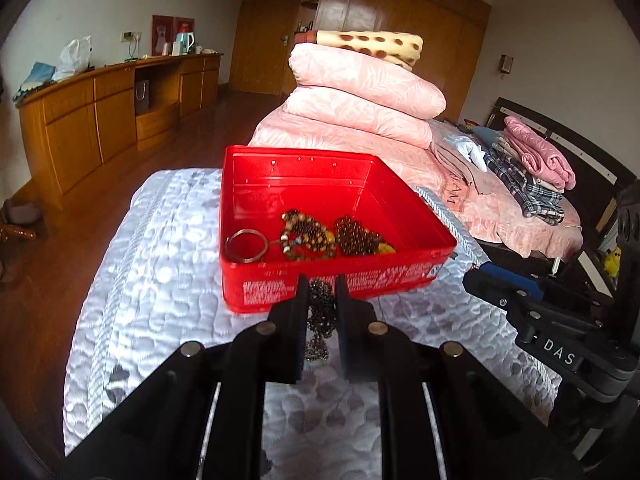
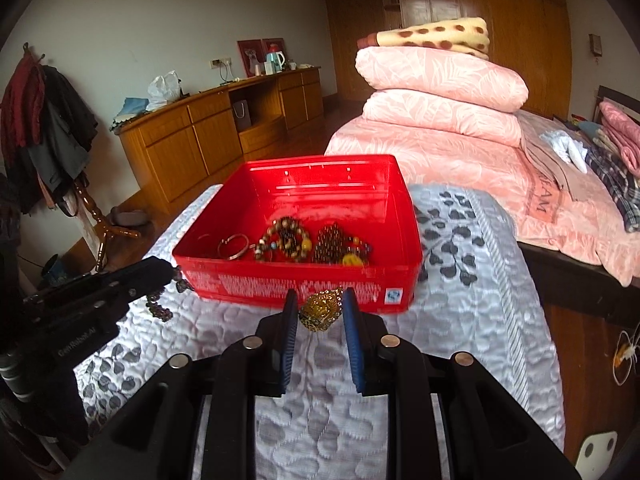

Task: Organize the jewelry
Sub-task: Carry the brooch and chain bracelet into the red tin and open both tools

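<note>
A red box [image 1: 280, 292] stands on the white quilted cushion [image 1: 160, 264]; it also shows in the right wrist view [image 2: 224, 276]. Inside lie a metal bangle [image 1: 245, 245], a brown bead bracelet [image 1: 306, 236] and a dark bead bracelet [image 1: 356, 236]. My left gripper [image 1: 320, 284] is shut on a dark bead string [image 1: 320, 320] that hangs just in front of the box. My right gripper [image 2: 319, 300] is shut on a gold filigree ornament [image 2: 320, 312], close to the box's front wall. The left gripper shows at the left of the right wrist view [image 2: 176, 276], with beads dangling.
A pink bed with stacked folded quilts [image 1: 360, 96] lies behind and to the right. A wooden sideboard [image 1: 100, 112] runs along the far left wall. A coat stand [image 2: 44, 128] with clothes is at the left. Wooden floor surrounds the cushion.
</note>
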A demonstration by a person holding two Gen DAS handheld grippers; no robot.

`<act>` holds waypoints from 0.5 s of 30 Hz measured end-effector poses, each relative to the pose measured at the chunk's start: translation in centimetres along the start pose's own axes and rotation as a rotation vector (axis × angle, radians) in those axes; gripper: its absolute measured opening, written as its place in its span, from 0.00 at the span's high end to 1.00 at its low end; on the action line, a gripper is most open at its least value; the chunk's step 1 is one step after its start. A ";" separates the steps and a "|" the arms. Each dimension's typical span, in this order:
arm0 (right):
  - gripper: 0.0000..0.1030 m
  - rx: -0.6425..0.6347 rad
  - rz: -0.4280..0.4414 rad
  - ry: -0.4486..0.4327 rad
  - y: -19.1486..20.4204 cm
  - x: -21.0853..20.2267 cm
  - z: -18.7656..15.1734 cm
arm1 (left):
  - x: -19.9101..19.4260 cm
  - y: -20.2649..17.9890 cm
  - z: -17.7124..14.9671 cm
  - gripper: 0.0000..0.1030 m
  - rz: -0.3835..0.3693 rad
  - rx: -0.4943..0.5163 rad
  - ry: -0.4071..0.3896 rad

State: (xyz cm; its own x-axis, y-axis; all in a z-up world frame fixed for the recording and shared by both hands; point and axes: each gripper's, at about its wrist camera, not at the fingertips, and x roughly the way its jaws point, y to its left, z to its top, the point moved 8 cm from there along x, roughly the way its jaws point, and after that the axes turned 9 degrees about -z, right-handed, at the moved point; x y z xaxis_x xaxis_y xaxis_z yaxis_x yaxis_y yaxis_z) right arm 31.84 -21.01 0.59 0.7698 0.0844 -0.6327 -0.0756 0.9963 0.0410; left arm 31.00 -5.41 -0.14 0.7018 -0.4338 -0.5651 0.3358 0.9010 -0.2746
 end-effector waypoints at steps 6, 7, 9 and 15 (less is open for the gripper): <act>0.78 0.006 0.018 -0.016 0.0 0.9 2.6 | 1.4 0.1 2.5 0.89 0.011 0.016 -0.008; 0.78 0.008 0.018 -0.017 -0.1 1.2 3.1 | 1.7 0.2 3.1 0.89 0.014 0.018 -0.012; 0.78 0.007 0.012 -0.016 -0.3 1.9 4.1 | 2.2 0.3 4.0 0.89 0.017 0.022 -0.016; 0.78 0.010 0.011 0.003 -0.5 4.9 6.5 | 4.9 1.2 6.4 0.89 0.040 0.024 -0.003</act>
State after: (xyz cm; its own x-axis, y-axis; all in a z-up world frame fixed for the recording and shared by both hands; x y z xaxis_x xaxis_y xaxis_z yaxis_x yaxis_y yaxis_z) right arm 39.78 -20.94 2.51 0.7668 0.0950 -0.6348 -0.0777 0.9955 0.0552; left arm 38.89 -6.41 1.77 0.7169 -0.3977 -0.5726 0.3226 0.9174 -0.2332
